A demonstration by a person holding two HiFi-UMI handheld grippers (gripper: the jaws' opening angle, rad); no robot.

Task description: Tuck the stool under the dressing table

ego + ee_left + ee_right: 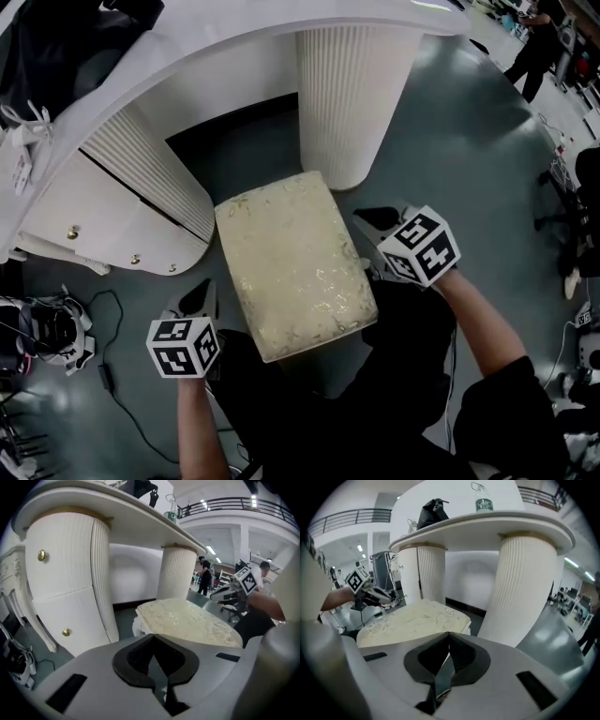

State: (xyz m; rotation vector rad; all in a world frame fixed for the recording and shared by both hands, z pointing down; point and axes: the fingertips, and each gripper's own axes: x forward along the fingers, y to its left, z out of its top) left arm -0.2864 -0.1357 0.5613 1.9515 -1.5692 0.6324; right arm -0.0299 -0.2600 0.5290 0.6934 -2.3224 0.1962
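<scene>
The stool (292, 262) stands on the floor between the two tools. Its long axis runs away from them towards the dark gap under the dressing table (244, 42), with its far end at the mouth of that gap. The left tool (200, 298) and the right tool (375, 218) flank it, just beside it, each pressed together on nothing. Both look about equally near, so the push likely goes straight ahead.
</scene>
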